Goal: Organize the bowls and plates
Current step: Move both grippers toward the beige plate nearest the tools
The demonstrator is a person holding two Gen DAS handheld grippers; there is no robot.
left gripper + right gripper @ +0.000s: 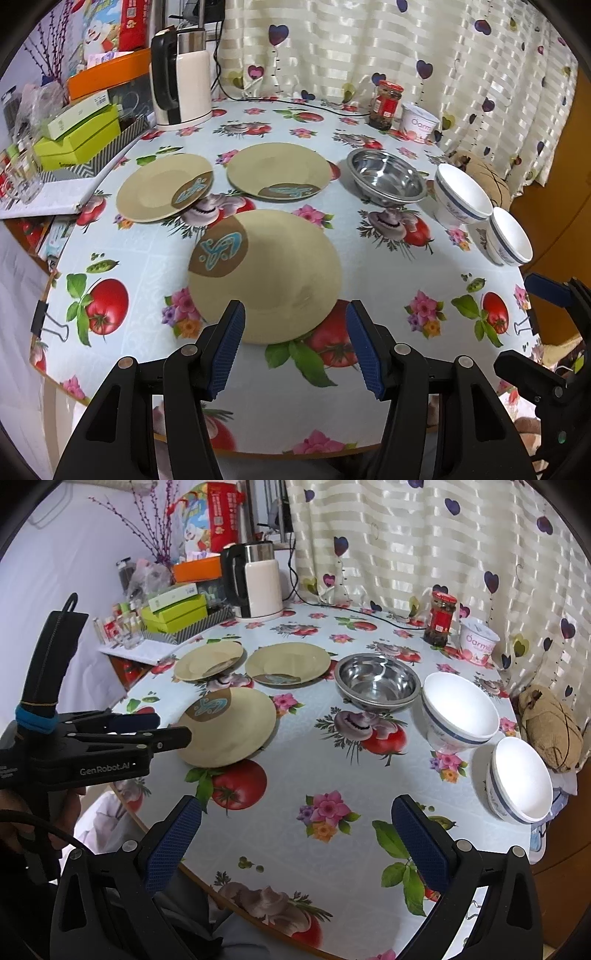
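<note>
The left gripper (295, 314) is held low over the near table edge, jaws spread apart and empty, its blue pads flanking the near rim of the closest tan plate (266, 273). Two more tan plates (162, 188) (279, 171) lie behind it. The right gripper (295, 819) hovers level over the flowered tablecloth (332, 775), jaws wide and empty. The steel bowl (376, 681) and two white bowls (460, 709) (521, 779) stand to the right.

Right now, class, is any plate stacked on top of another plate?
No. The three tan plates lie apart on the tablecloth, none resting on another.
</note>
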